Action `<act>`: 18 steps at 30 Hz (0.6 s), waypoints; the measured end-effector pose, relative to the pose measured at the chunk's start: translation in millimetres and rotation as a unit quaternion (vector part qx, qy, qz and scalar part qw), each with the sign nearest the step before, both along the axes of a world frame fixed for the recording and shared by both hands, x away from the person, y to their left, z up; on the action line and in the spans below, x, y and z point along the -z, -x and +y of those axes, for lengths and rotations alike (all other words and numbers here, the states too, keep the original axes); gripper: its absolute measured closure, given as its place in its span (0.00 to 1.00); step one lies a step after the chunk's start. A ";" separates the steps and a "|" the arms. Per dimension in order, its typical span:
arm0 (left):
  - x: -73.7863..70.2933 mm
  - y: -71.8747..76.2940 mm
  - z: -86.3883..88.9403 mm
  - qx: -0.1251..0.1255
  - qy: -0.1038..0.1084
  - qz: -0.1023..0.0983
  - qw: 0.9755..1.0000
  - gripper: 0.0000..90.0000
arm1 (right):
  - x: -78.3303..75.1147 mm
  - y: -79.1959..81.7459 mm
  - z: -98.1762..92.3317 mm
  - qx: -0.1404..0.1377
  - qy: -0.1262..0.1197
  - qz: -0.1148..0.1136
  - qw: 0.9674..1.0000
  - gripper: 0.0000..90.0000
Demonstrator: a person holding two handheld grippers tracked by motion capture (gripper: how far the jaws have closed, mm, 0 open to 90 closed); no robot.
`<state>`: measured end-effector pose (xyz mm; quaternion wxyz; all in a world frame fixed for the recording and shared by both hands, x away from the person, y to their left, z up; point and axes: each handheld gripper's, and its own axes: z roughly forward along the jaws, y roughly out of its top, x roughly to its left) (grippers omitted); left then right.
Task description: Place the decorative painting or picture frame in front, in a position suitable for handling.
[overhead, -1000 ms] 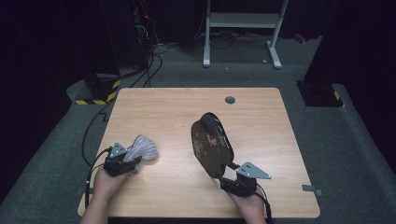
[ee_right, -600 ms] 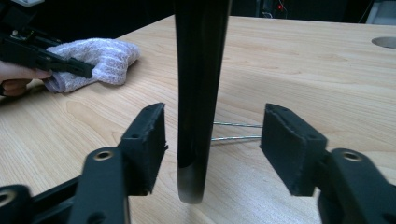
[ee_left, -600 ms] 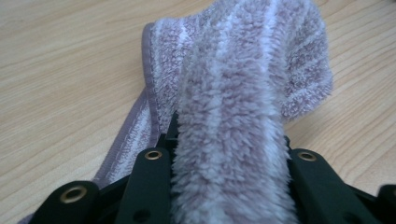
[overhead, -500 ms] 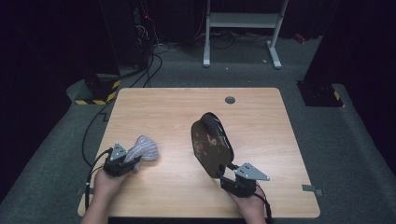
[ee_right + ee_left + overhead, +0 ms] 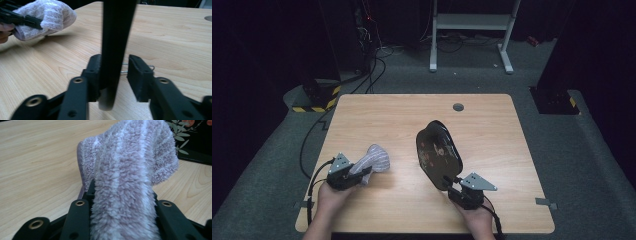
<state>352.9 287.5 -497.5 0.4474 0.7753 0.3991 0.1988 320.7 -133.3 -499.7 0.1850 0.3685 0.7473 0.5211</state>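
A fluffy lilac-grey cloth (image 5: 374,159) (image 5: 125,182) hangs bunched from my left gripper (image 5: 364,174) (image 5: 122,202), which is shut on it just above the table's front left. Those jaws have just eased open a little, and the cloth stays pinched between them. A black lacquer plate (image 5: 437,152) (image 5: 116,37) with a leaf pattern stands on its edge, tilted, at the front middle. My right gripper (image 5: 452,182) (image 5: 115,65) straddles its lower rim. These jaws have just been closing: one pad meets the rim and a gap shows at the other.
The wooden table (image 5: 387,115) has a round cable hole (image 5: 458,106) at the back. A white metal stand (image 5: 472,22) and cables (image 5: 372,55) lie on the floor behind. A yellow-black striped base (image 5: 314,102) sits off the table's back left corner.
My left hand and the cloth have shifted slightly right, toward the plate. The plate and my right hand have kept their place.
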 end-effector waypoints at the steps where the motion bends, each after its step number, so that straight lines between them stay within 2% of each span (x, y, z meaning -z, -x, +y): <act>1: -0.3 0.8 -1.3 0.001 -0.001 -0.003 1.000 0.69 | -0.1 0.5 0.3 -0.001 -0.001 -0.001 1.000 0.77; 4: -2.2 3.1 -6.8 0.007 -0.004 -0.014 1.000 0.69 | -0.2 0.8 1.1 -0.007 0.000 -0.005 1.000 0.85; 7: -3.3 4.7 -11.2 0.015 -0.004 -0.020 1.000 0.70 | -0.2 -0.6 0.5 -0.001 -0.005 -0.002 1.000 0.86; 8: -4.7 5.8 -16.8 0.029 -0.012 -0.024 0.999 0.70 | 0.0 -1.4 0.1 -0.003 -0.007 0.000 1.000 0.87; 9: -5.3 6.4 -19.5 0.033 -0.012 -0.025 0.999 0.70 | -0.2 -2.0 -0.2 -0.003 -0.007 0.002 1.000 0.87; 10: -6.3 6.8 -21.4 0.034 -0.005 -0.022 0.999 0.70 | -0.1 -2.5 -0.3 -0.004 -0.010 0.004 1.000 0.87; 13: -11.3 5.7 -24.2 0.044 0.034 -0.002 0.998 0.71 | 0.5 -2.7 0.0 -0.003 -0.013 0.005 1.000 0.87; 18: -19.3 9.0 -29.9 0.036 0.039 -0.021 0.998 0.71 | 1.5 -1.0 1.8 -0.003 -0.010 0.001 1.000 0.87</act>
